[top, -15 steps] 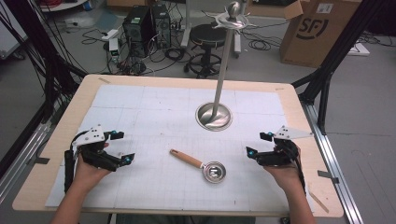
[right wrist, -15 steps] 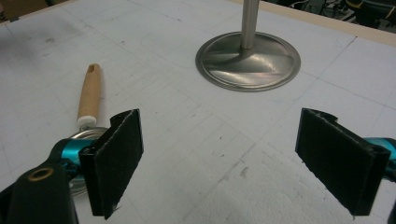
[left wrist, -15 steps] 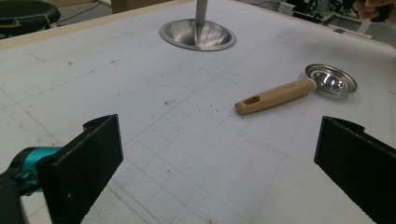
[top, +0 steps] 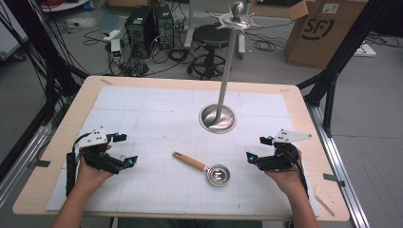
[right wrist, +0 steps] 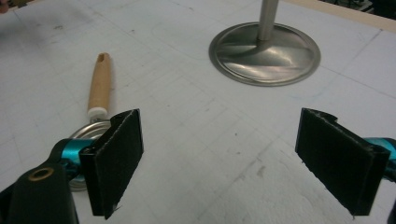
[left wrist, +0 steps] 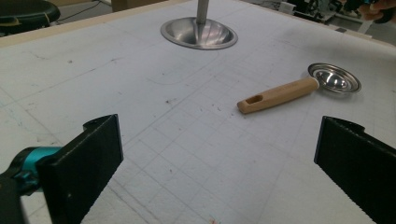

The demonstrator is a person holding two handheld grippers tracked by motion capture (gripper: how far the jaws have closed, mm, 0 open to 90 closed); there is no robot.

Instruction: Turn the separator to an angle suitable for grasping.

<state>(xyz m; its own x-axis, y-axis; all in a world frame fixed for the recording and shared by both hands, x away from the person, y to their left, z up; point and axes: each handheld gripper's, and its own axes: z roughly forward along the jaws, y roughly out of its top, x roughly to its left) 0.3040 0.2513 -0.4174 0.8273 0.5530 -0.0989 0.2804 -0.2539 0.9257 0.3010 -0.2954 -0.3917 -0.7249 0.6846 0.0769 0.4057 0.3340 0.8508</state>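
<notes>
- The left gripper rested low over the near-left part of the surface, its jaws spread wide with nothing between them.
- The right gripper sat at the near right, mirroring it, jaws likewise wide apart and empty; this matched, waiting pose suggested neither hand had committed to a grasp.
- A small metal scoop with a wooden handle lay flat between the two grippers, apart from both, bowl toward the near right and handle pointing far-left.
- In the left gripper view the handle's free end pointed toward the jaws, probably the easier part to take from that side.
- A metal stand stood upright beyond the scoop at the surface's middle, its round base flat on the white mat, the pole rising to arms at the top, plausibly a place to hang the scoop by its handle hole.
</notes>
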